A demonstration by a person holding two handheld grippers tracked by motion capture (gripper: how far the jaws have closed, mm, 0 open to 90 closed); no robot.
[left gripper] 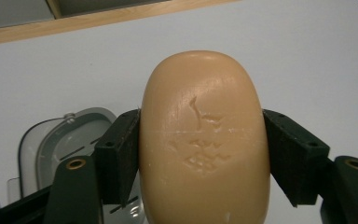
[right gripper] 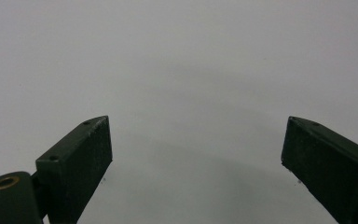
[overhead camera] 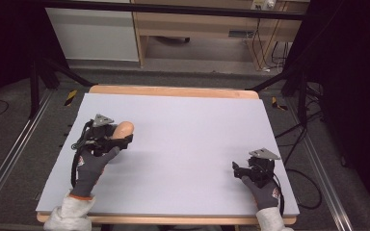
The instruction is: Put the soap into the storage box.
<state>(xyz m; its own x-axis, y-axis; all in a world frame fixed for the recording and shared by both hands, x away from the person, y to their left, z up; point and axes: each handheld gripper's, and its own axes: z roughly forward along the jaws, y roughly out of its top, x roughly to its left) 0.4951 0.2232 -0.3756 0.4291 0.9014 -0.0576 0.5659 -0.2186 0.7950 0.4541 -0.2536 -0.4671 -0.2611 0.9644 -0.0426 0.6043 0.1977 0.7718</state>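
A tan oval bar of soap [left gripper: 205,140] with a stamped mark is clamped by its sides between the two black jaws of my left gripper [left gripper: 203,154]. In the high view the soap [overhead camera: 124,128] sticks out beyond the left gripper [overhead camera: 124,138] over the left part of the white table [overhead camera: 188,130]. A grey rounded soap dish [left gripper: 51,140] with drain slots lies on the table below and beside the left jaw. My right gripper [overhead camera: 236,169] rests near the table's front right, open, with nothing but bare table between its jaws [right gripper: 196,154].
The table has a wooden far edge [overhead camera: 173,91]. Beyond it stand a wooden desk and white panel. Dark frame legs and cables [overhead camera: 298,130] run along the floor on the right side.
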